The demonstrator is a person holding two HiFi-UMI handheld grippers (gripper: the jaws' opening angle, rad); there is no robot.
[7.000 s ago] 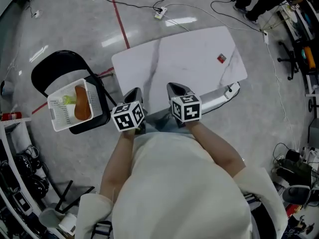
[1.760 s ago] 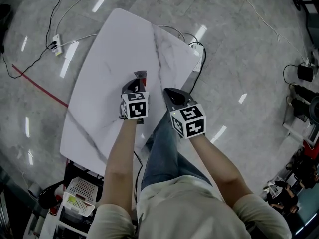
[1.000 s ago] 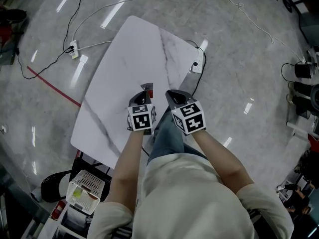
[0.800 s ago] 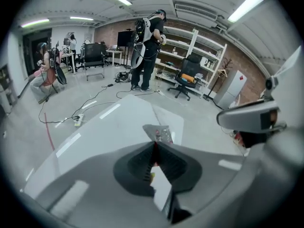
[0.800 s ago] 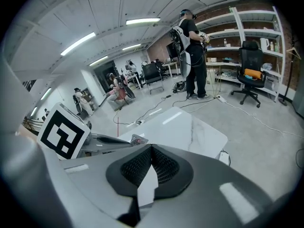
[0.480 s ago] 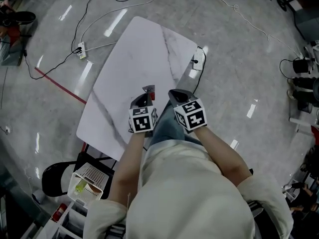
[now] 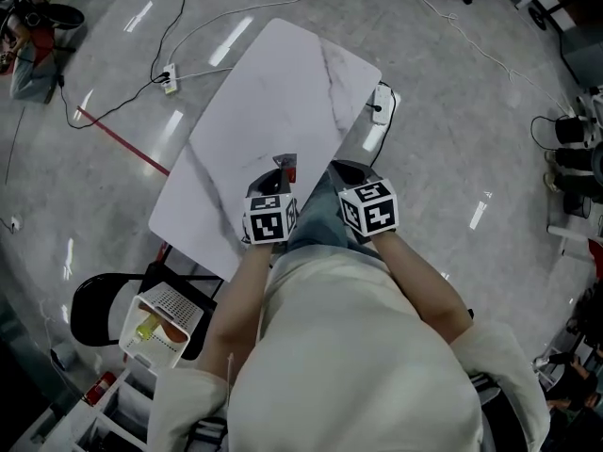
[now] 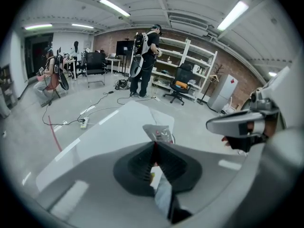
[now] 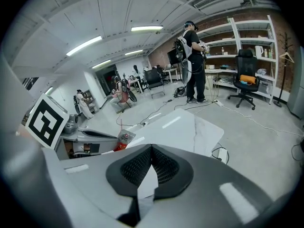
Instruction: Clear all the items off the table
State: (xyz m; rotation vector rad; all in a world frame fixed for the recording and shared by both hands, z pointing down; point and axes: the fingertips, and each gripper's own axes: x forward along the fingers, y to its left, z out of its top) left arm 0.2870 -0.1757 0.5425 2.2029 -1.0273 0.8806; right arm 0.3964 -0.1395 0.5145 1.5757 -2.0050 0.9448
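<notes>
At 12 o'clock, left gripper [image 7: 281, 168] clamps the last packet [image 7: 286, 163], now lifted off the table [image 7: 273, 83], leaving it bare; right gripper [image 7: 341, 168] closed, empty.

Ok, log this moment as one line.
left gripper: shut on small silver-and-red packet | right gripper: shut, empty | packet: held over white marble table

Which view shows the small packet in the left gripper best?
The left gripper view: the packet sticks up from the left gripper's shut jaws, close and unobstructed. The head view shows only a small tip; the right gripper view shows it small, off to the left.
</notes>
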